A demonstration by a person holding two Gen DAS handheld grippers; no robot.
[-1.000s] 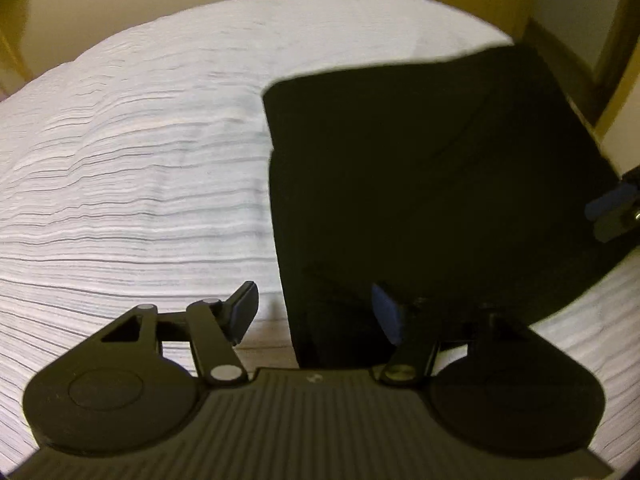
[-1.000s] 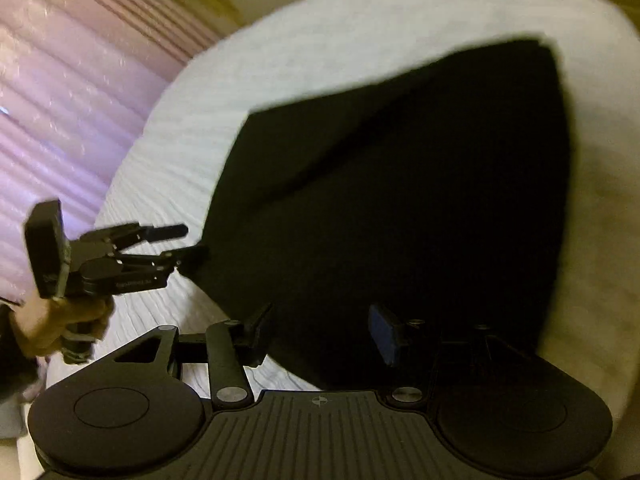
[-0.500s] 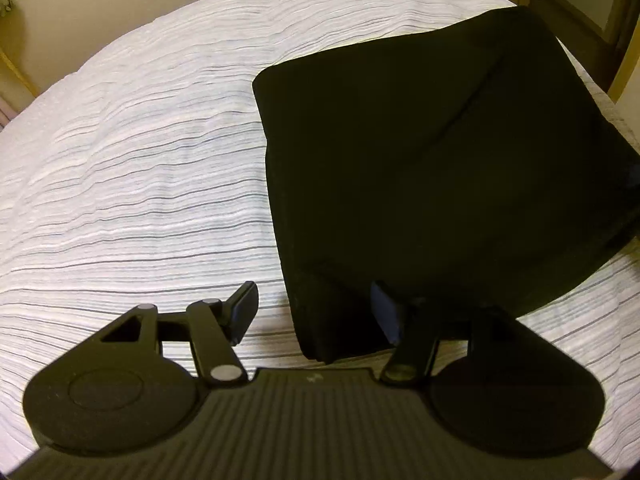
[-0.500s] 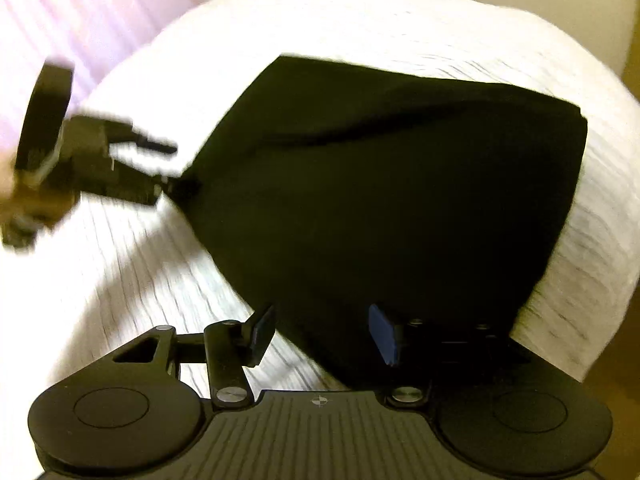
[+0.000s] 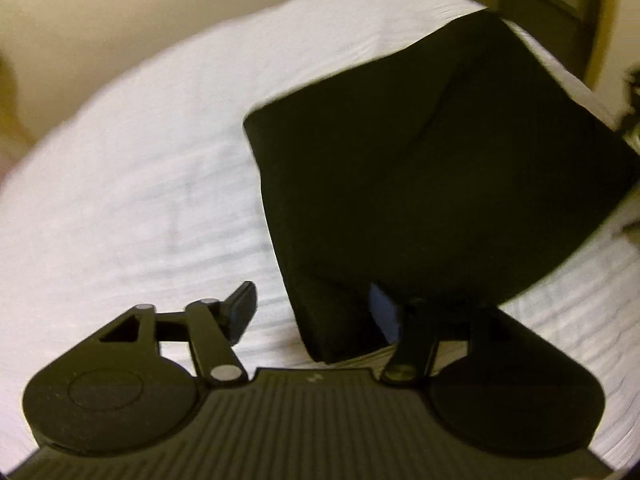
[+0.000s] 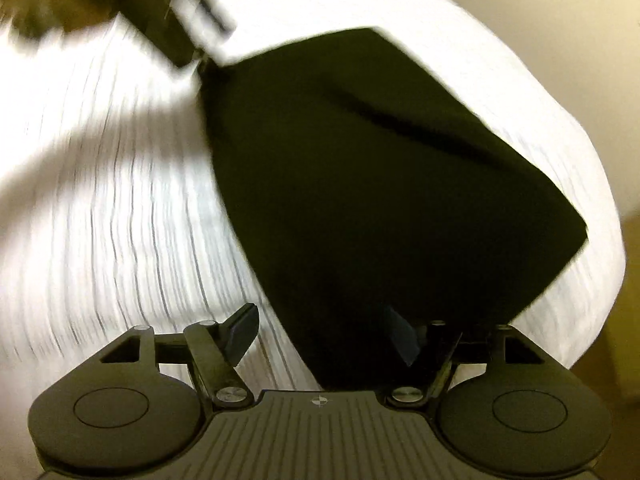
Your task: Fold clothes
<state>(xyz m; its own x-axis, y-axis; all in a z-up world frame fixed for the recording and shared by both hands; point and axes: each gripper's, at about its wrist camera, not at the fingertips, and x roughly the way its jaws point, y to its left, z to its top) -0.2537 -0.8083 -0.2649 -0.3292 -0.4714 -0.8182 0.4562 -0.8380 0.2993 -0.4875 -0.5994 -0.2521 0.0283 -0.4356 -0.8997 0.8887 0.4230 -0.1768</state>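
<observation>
A black folded garment (image 5: 432, 168) lies on a white striped bed cover (image 5: 132, 184). In the left wrist view my left gripper (image 5: 312, 308) is open, with the garment's near corner between its fingers and the cloth draped over the right finger. In the right wrist view the same garment (image 6: 380, 184) spreads ahead, and my right gripper (image 6: 324, 332) is open with the garment's near edge between its fingers. The left gripper also shows in the right wrist view (image 6: 180, 28), blurred, at the garment's far left corner.
The bed cover (image 6: 100, 200) fills most of both views. A beige wall (image 5: 160, 8) stands behind the bed. A wooden door or cabinet (image 5: 560, 4) is at the far right. The bed's edge drops off at the right in the right wrist view.
Both grippers have swung round the garment while staying at its corners. The views are more blurred now. The left gripper has moved up to the top left of the right wrist view.
</observation>
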